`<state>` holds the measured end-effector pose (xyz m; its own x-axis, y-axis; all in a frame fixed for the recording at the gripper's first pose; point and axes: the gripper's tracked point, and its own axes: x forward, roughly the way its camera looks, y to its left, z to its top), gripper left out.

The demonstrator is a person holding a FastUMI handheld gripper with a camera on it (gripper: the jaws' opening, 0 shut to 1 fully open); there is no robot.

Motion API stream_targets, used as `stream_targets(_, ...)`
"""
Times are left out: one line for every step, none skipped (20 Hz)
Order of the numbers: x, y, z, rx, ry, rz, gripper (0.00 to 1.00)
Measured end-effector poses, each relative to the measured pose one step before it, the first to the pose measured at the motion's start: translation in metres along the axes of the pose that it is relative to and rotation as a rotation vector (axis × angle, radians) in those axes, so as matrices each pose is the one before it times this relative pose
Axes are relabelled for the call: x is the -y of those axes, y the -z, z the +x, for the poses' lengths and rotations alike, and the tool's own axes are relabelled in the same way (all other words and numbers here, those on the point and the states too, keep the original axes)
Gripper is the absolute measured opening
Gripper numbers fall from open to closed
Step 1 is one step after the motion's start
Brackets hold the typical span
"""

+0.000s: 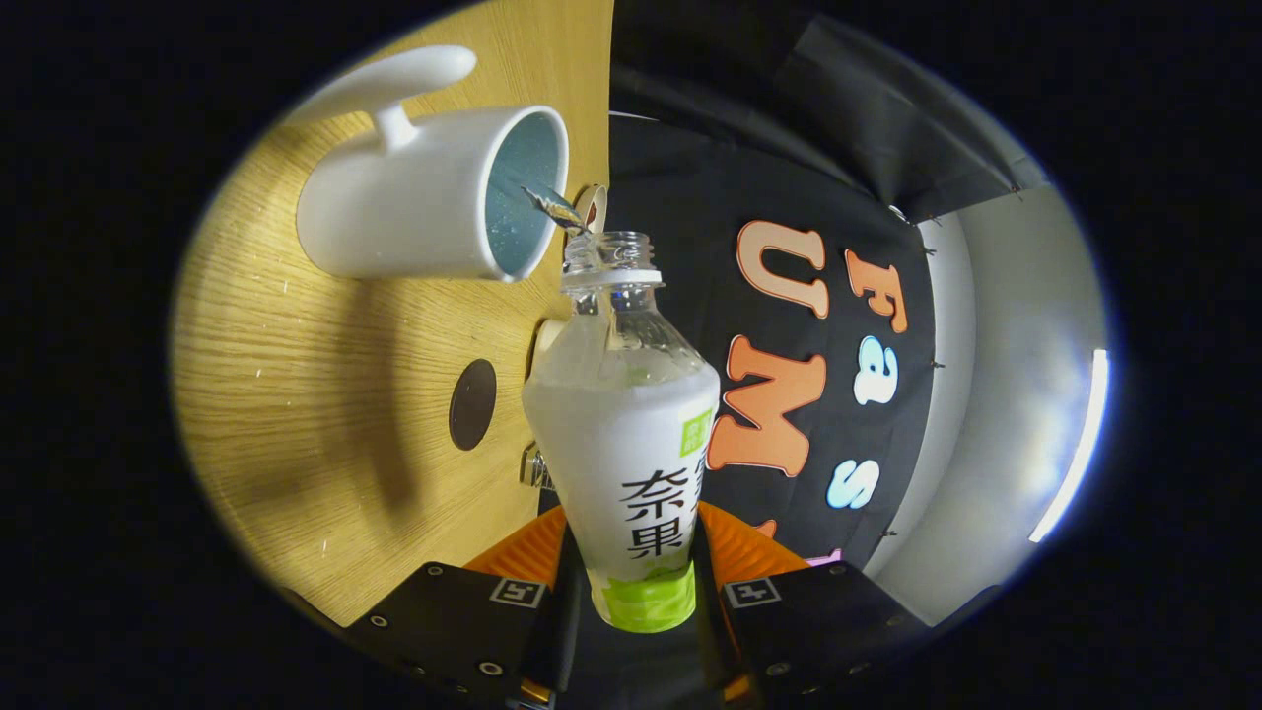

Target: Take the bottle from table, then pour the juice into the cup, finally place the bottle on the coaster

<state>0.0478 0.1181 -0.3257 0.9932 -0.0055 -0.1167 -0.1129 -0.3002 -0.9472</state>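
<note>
Tool [631,592] pinches the clear plastic bottle with a white label and green band [631,463] by its lower body, one finger on each side, both pressing on it. The view is rolled: the light wood-grain bench [325,394] appears as a vertical plane beside the bottle, so the bottle is tipped toward horizontal. Bottle is uncapped; its open neck points at the mouth of the white ceramic cup with a blue-grey inside [434,192], just short of the cup's rim. A thin stream or streak runs from the bottle mouth across the rim into the cup. The cup stands on the bench with its handle on the side away from the bottle. The round dark brown coaster [472,404] lies flat on the bench, apart from the cup, with bare wood between them and around it. The bench edge runs just behind the bottle's neck; a small metal fitting sits at that edge near the fingers. Beyond the edge, black cloth wall [690,197] and open room.
</note>
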Motion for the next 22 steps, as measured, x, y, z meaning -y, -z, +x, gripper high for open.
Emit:
stream_targets(-0.00010, -0.00014, 0.00072, 0.00139, 0.00395, -0.00700, 0.51)
stream_targets(-0.00024, 0.00068, 0.00039, 0.00176, 0.00167, -0.00243, 0.51)
stream_targets(-0.00023, 0.00091, 0.00149, 0.00056, -0.00019, -0.00371, 0.51)
stream_targets(0.00044, -0.00002, -0.00044, 0.00142, 0.00048, -0.00429, 0.51)
stream_targets(0.00032, -0.00041, 0.00041, 0.00199, 0.00047, -0.00677, 0.51)
stream_targets(0.00042, -0.00015, -0.00029, 0.00243, -0.00001, -0.00734, 0.51)
stream_targets(0.00049, 0.00061, 0.00137, 0.00311, -0.00030, -0.00590, 0.51)
stream_targets(-0.00011, -0.00018, -0.00017, 0.00271, -0.00357, -0.00578, 0.51)
stream_targets(0.00078, -0.00005, 0.00060, 0.00135, -0.00098, -0.00452, 0.51)
stream_targets(0.00022, -0.00011, -0.00019, 0.00303, -0.00119, -0.00716, 0.51)
stream_targets(0.00080, 0.00136, 0.00170, 0.00108, -0.00075, -0.00719, 0.51)
stream_targets(0.00005, 0.00089, 0.00034, 0.00248, -0.00189, -0.00333, 0.51)
stream_targets(0.00011, -0.00114, -0.00008, 0.00144, -0.00296, -0.00323, 0.51)
stream_targets(0.00096, -0.00065, -0.00083, 0.00131, 0.00220, -0.00525, 0.51)
stream_targets(0.00023, -0.00022, 0.00058, 0.00244, 0.00083, -0.00434, 0.51)
stream_targets(0.00068, -0.00071, -0.00031, 0.00229, 0.00194, -0.00624, 0.51)
stream_targets(0.00052, -0.00014, -0.00034, 0.00281, 0.00033, -0.00738, 0.51)
stream_targets(0.00084, -0.00076, -0.00047, 0.00239, 0.00015, -0.00686, 0.51)
stream_targets(0.00027, 0.00009, 0.00080, 0.00370, -0.00203, -0.00685, 0.51)
stream_targets(0.00030, -0.00041, -0.00071, 0.00422, -0.00184, -0.00738, 0.51)
stream_targets(0.00130, -0.00029, 0.00041, 0.00341, -0.00082, -0.00966, 0.51)
stream_targets(0.00118, -0.00047, -0.00034, 0.00280, -0.00062, -0.00847, 0.51)
